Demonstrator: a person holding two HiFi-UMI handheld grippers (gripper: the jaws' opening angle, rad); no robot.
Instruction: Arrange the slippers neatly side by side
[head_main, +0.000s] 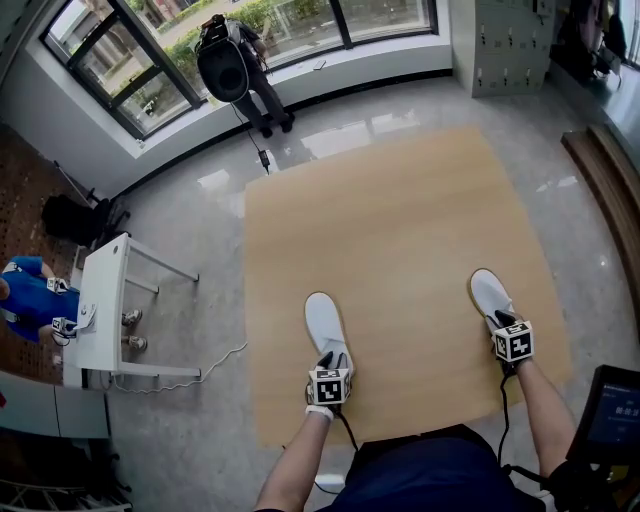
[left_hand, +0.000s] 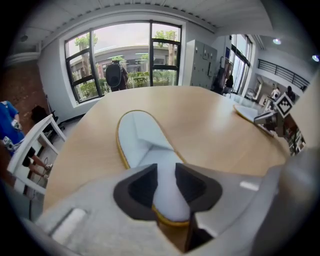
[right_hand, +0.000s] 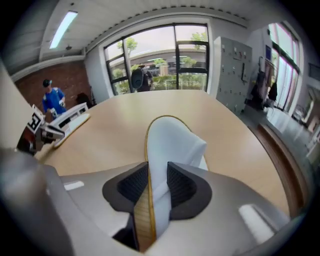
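Two white slippers with yellow-edged soles are on the light wooden tabletop, set well apart. The left slipper lies flat, toe pointing away. My left gripper is shut on its heel, a pad against each side. The right slipper is tipped up on its edge, with its ribbed sole showing on the left. My right gripper is shut on its heel end. From each gripper view, the other gripper and its slipper show far off to the side.
The near table edge is just behind both grippers. A small white table and a person in blue are on the left. A person with a dark bag stands by the windows. Grey lockers are at the back right.
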